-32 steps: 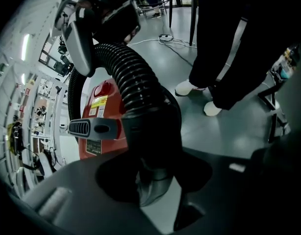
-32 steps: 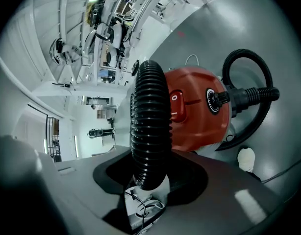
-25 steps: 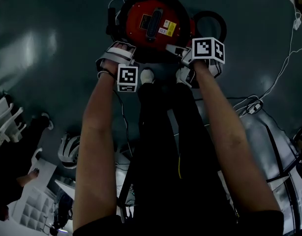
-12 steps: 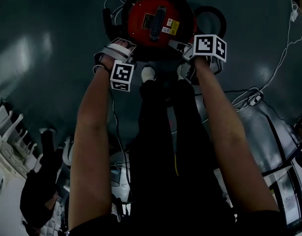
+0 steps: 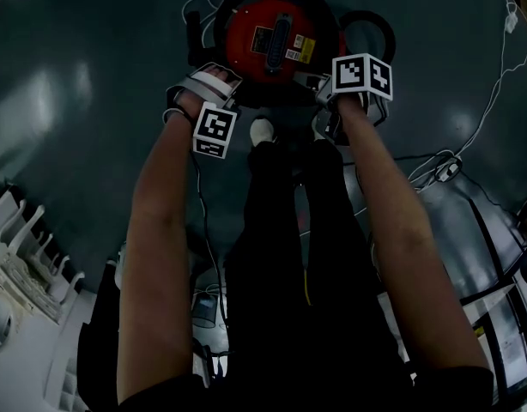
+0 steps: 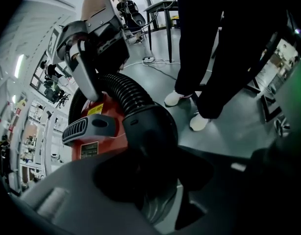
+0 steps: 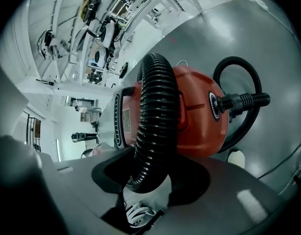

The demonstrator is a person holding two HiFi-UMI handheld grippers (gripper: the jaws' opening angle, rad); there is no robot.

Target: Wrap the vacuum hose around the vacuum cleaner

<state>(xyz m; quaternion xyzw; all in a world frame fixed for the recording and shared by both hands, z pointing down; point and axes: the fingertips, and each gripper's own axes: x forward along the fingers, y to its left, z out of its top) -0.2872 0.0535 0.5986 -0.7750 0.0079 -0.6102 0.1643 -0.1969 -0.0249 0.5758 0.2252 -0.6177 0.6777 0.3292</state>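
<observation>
Red canister vacuum cleaner (image 5: pixel 272 37) on the floor (image 5: pixel 92 75) at the person's feet, both grippers at its near side.
The left gripper (image 6: pixel 150 190) has the hose's smooth black cuff (image 6: pixel 150 136) between its jaws. The right gripper (image 7: pixel 150 185) has the ribbed vacuum hose (image 7: pixel 155 116), which arcs over the red body. Both pairs of jaws have just been opening and stand spread, slack round the hose.

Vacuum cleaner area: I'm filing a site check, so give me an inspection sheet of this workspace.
Surface: dark glossy floor.
Job's things: red vacuum cleaner on the floor; black ribbed hose lies over it.
Clutter: nothing seen.
Grippers: left gripper around the hose cuff, right gripper around the hose; both jaws have just been opening, contact unclear.
Cables: white cables trail across floor.
Surroundings: white racks, wearer's legs, shoes.
</observation>
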